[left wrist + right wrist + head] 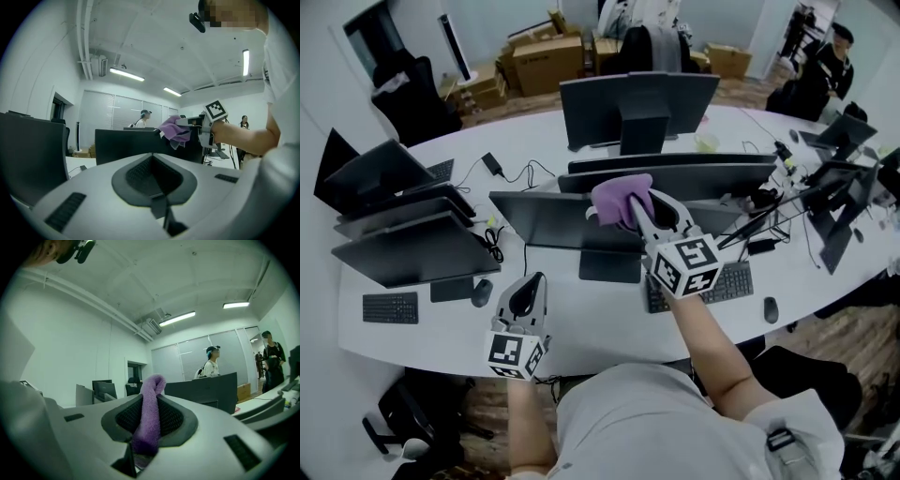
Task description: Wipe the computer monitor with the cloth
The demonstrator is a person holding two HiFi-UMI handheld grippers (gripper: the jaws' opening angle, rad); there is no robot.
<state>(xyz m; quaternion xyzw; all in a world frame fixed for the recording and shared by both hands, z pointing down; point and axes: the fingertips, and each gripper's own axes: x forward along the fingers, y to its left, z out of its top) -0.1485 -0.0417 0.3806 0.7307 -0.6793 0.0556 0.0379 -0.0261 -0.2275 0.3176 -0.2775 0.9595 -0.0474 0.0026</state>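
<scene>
A white curved table (591, 330) is seen from above, crowded with dark screens, cables and keyboards. Near the middle, a dark flat computer monitor (539, 221) is stood facing the wearer of the camera. The right gripper (637, 216) is stretched forward over the table, and a bunched purple terry cloth (619, 198) is held at the monitor's top edge, about midway along it.

In the right gripper view, the jaws are seen clamped on the cloth, which is pinched between the ribbed black pads and stands up above them in a folded loop. In the left gripper view, the same cloth is shown draped over the monitor's upper edge.

The left gripper (531, 291) is held low and nearer the body, above the table's front edge, well apart from the monitor and to the left of the other arm. In its own view the jaws are seen brought together, with nothing between the pads.

A black keyboard (729, 281) is laid on the table just beside the right gripper's marker cube. Other people are seen standing at the far side of the room.
</scene>
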